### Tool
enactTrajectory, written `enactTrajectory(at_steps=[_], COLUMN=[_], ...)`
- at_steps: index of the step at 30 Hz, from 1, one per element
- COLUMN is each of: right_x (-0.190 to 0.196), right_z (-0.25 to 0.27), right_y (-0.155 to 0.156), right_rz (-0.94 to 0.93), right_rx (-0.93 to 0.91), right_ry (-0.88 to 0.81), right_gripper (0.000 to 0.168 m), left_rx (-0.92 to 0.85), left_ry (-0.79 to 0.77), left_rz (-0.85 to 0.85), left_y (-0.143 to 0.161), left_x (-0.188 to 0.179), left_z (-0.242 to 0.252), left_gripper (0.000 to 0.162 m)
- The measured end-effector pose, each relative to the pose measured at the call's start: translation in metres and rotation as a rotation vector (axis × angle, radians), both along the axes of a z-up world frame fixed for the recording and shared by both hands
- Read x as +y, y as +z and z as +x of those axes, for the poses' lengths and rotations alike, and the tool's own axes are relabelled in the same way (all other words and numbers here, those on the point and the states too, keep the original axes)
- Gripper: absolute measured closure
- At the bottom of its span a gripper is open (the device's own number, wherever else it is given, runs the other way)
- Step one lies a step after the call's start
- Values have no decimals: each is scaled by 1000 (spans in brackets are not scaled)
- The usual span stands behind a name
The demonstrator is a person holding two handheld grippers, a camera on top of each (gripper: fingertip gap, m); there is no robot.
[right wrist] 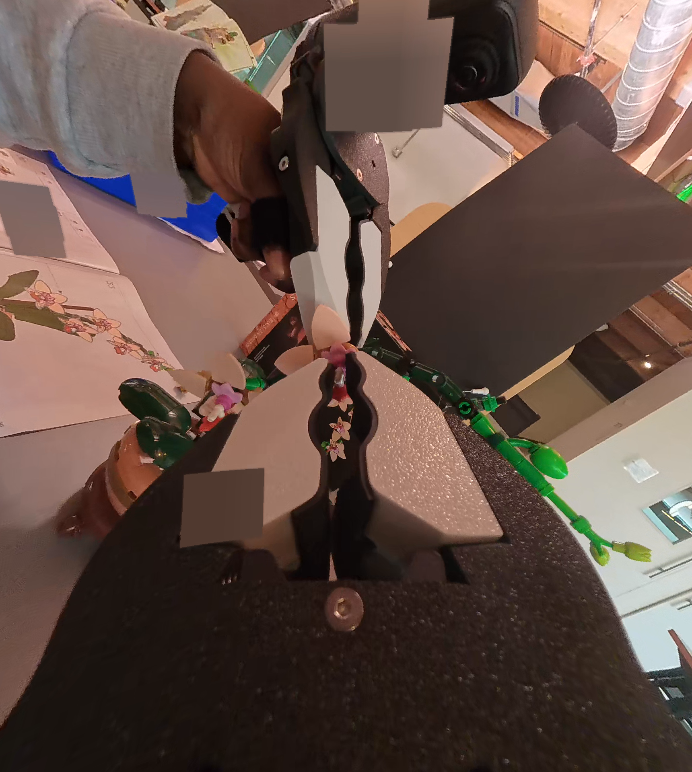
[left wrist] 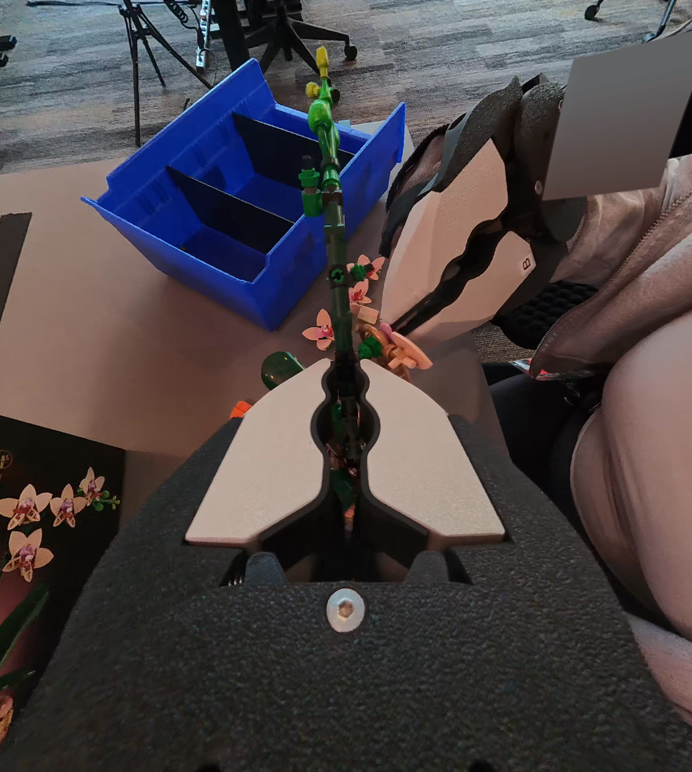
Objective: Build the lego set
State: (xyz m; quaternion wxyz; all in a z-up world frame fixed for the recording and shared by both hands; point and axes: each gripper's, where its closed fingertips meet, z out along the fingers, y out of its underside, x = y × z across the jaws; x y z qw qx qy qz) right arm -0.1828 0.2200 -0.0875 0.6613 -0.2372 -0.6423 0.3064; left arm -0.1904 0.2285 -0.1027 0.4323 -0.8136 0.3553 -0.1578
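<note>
My left gripper (left wrist: 345, 364) is shut on the green orchid stem (left wrist: 338, 250), which runs away from it to the yellow buds (left wrist: 321, 62). My right gripper (right wrist: 338, 360) is shut on a pink-and-white orchid flower (right wrist: 327, 328) and holds it against the stem right beside the left gripper's tips (right wrist: 350, 334). In the left wrist view the right gripper (left wrist: 394, 330) comes in from the right with the flower (left wrist: 405, 351) at a green side stud (left wrist: 371, 346). In the right wrist view the stem (right wrist: 503, 445) runs out to the right. The brown pot (right wrist: 127, 472) with dark green leaves (right wrist: 156, 405) sits at lower left.
A blue divided bin (left wrist: 194, 200) stands on the table beyond the stem. Small loose flowers (left wrist: 322, 330) lie near it. The set's box (left wrist: 22, 543) lies at the lower left. The open instruction booklet (right wrist: 56, 334) lies on the table to the left. A person's sleeve and hand (right wrist: 219, 138) hold the left gripper.
</note>
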Motion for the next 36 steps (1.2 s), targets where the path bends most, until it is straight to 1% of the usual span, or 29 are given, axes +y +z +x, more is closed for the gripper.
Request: enactTrajectory(at_steps=[16,27,36], right_x=[-1,-2,-1], right_z=[0,-1,-2], right_y=[-1,0,-1], right_rz=[-7,5,-29], right_rx=[27,29,32], right_ry=[18,13,26], right_gripper=[163,163,163], left_rx=[-61,-53,-70], left_ry=[-19,-12,-20], left_rz=[-10,13,21], left_y=[1,1,1], left_x=[-3,-3,-5], left_z=[0,-1,-1], left_gripper=[155,155,155])
